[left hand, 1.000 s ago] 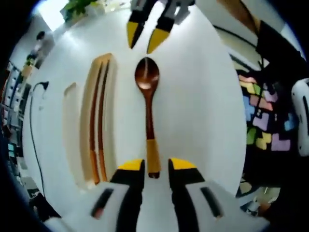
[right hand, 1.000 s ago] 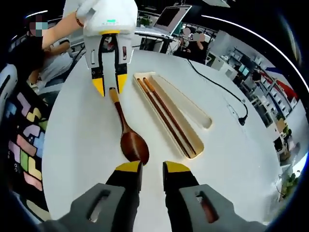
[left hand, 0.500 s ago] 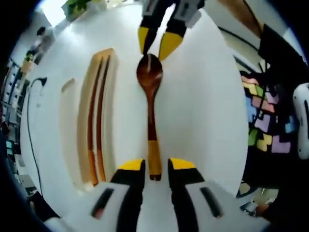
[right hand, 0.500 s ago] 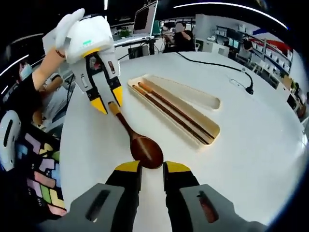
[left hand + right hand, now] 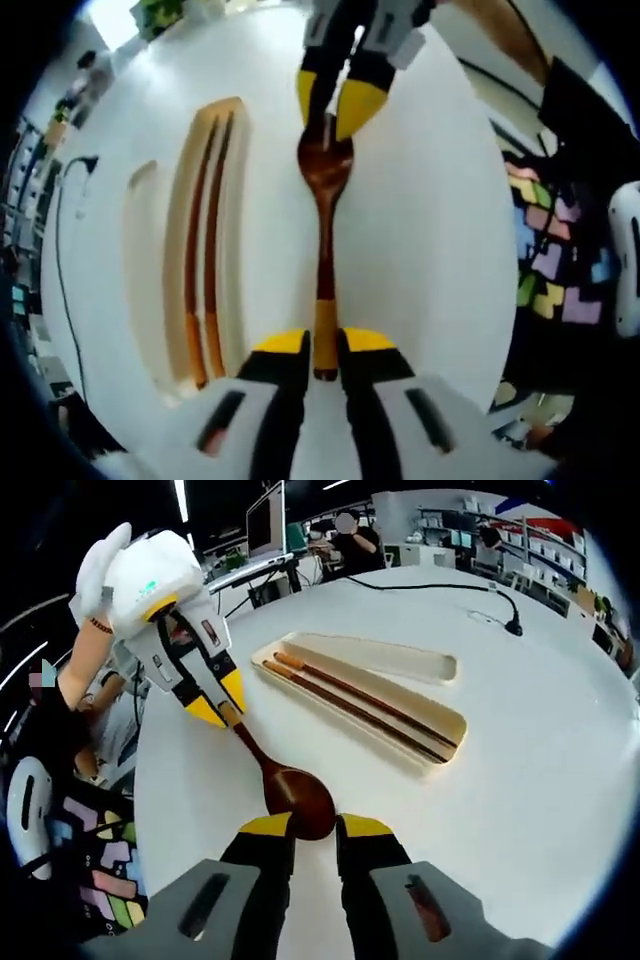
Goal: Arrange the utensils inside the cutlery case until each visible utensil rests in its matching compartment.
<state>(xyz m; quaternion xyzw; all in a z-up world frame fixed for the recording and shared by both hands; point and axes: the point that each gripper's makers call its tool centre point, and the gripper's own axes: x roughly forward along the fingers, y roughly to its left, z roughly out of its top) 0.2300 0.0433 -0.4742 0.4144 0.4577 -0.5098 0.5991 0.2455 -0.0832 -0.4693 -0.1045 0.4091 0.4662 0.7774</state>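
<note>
Dark brown wooden spoon (image 5: 324, 200) with yellow-banded handle lies on the round white table (image 5: 420, 200), beside the cream cutlery case (image 5: 420, 715) holding two brown chopsticks (image 5: 350, 702). Left gripper (image 5: 322, 345) jaws pinch the handle end; right gripper (image 5: 303, 827) jaws sit slightly apart at the bowl's tip, grip unclear.

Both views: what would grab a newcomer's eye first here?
The wooden spoon on the white table, with a claw at each end: the left claw closed around its yellow handle tip, the right claw at its bowl. Beside the spoon lies the cream cutlery case, a pair of chopsticks in one slot, the other slot empty.
</note>
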